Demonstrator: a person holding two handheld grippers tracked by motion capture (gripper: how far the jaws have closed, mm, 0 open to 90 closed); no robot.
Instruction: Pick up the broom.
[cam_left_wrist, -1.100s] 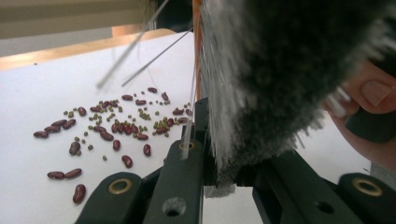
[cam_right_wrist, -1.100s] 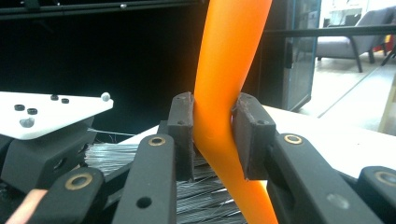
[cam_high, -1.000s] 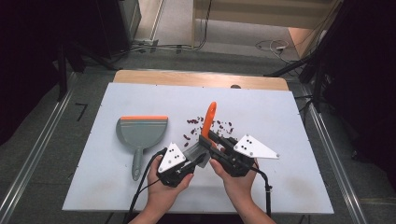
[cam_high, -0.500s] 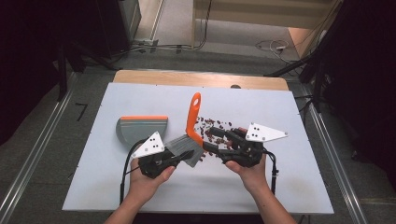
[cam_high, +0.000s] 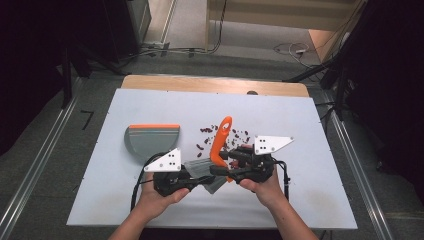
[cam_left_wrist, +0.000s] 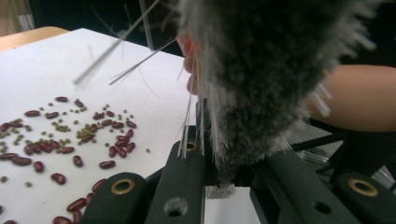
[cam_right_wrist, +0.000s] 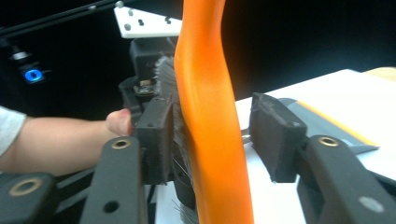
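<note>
High view: white counter (cam_high: 150, 107), two hand-held grippers meeting near its 6 o'clock edge. Left gripper (cam_high: 192, 176) at 7 o'clock, right gripper (cam_high: 225, 167) just beside it at 5 o'clock, both on a hand brush (cam_high: 218, 150). The brush's orange handle (cam_high: 221, 137) rises toward 12 o'clock, tilted slightly; its grey bristle head (cam_high: 202, 170) sits low between the two grippers. A grey dustpan (cam_high: 150, 141) with an orange lip lies flat at 9 o'clock, apart from the grippers. Scattered red beans (cam_high: 235, 136) lie at centre, around and behind the handle.

Left gripper view: fingers (cam_left_wrist: 187, 182) pressed in on the dark bristle head (cam_left_wrist: 261, 79), pinching its lower end; stray bristles fan out toward 11 o'clock. Beans (cam_left_wrist: 70, 135) (red ones mixed with small green ones) spread over the counter at 9 o'clock.

Right gripper view: fingers (cam_right_wrist: 156, 135) spread either side of the orange handle (cam_right_wrist: 210, 130). The 9 o'clock finger sits against the bristles beside the handle; the 3 o'clock finger stands clear of it with a visible gap. Dustpan (cam_right_wrist: 322, 126) edge at 3 o'clock behind.
</note>
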